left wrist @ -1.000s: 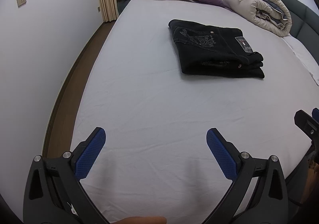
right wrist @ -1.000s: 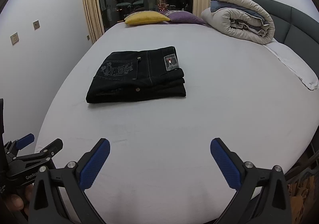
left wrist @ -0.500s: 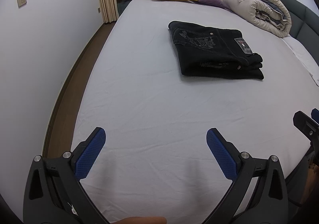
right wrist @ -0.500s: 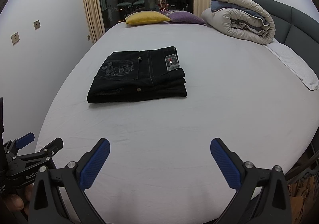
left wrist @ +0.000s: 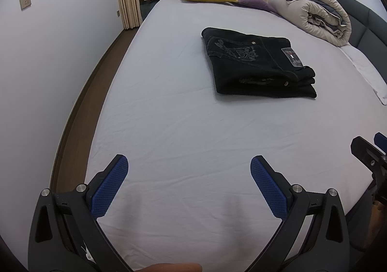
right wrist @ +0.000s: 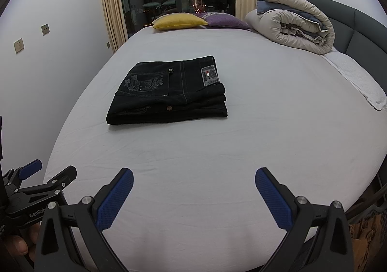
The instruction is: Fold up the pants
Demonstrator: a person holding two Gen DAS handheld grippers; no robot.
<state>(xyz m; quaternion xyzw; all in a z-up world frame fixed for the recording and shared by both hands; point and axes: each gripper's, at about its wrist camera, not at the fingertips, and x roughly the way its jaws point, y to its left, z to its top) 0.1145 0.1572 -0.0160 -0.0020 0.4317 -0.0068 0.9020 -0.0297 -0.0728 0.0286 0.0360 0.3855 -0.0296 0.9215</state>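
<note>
Black pants lie folded into a compact stack on the white bed sheet, a back pocket and a label facing up; they also show in the right wrist view. My left gripper is open and empty, held near the bed's front edge, well short of the pants. My right gripper is open and empty, also at the front edge and apart from the pants. The left gripper's tip shows at the lower left of the right wrist view.
A rolled duvet lies at the back right by the grey headboard. A yellow pillow and a purple pillow sit at the far edge. A white wall and a strip of floor run along the left.
Both views have shifted very slightly; the pants sit a touch lower in frame. Both grippers stay open and the pants have not moved.
</note>
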